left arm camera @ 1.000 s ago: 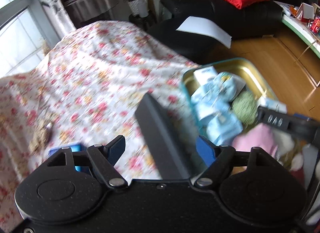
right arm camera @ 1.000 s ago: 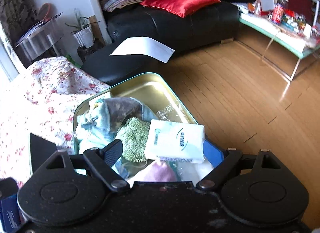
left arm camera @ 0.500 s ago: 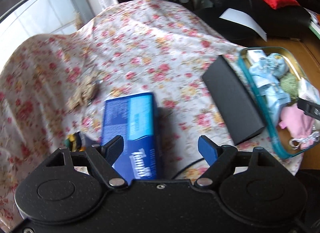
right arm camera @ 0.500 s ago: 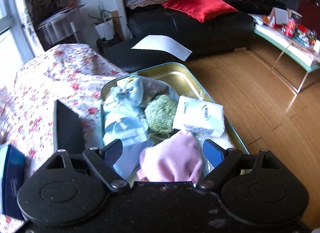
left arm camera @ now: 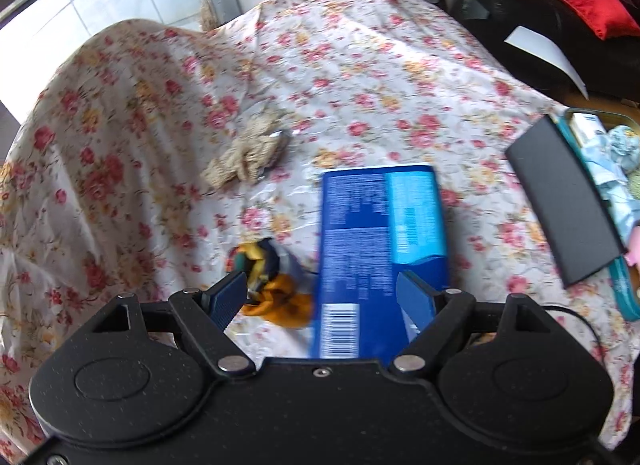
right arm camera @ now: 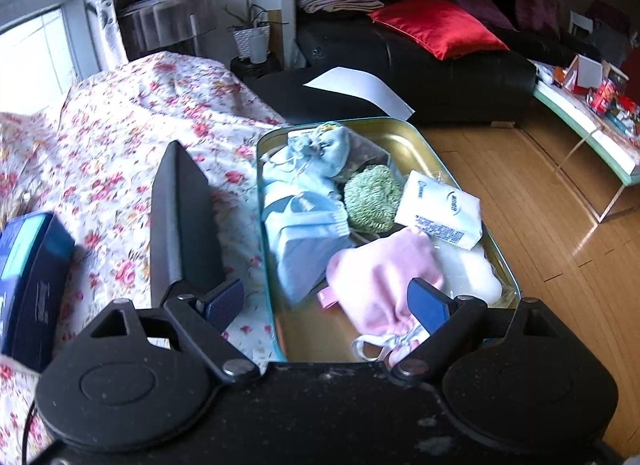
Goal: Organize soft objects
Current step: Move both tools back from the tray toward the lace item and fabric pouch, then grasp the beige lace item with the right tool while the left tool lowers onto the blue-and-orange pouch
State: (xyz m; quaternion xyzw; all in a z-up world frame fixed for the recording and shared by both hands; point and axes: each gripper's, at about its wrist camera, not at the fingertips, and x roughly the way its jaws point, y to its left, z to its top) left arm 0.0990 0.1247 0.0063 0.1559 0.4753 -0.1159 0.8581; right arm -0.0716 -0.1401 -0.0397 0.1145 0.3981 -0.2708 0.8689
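Blue box (left arm camera: 380, 233), floral tablecloth (left arm camera: 160, 105)

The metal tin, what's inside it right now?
The tin holds light blue cloths, a green scrubber, a white tissue packet and a pink pouch. Anything beneath them is covered.

Both wrist cams look steeply down, close: left over floral cloth (left arm camera: 360, 77), right over tin (right arm camera: 424, 145); shared: blue box (left arm camera: 380, 233).

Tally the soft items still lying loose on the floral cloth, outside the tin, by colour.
Beige: 1, a knitted bundle
Orange, yellow and dark: 1, a crumpled fabric piece
Total: 2
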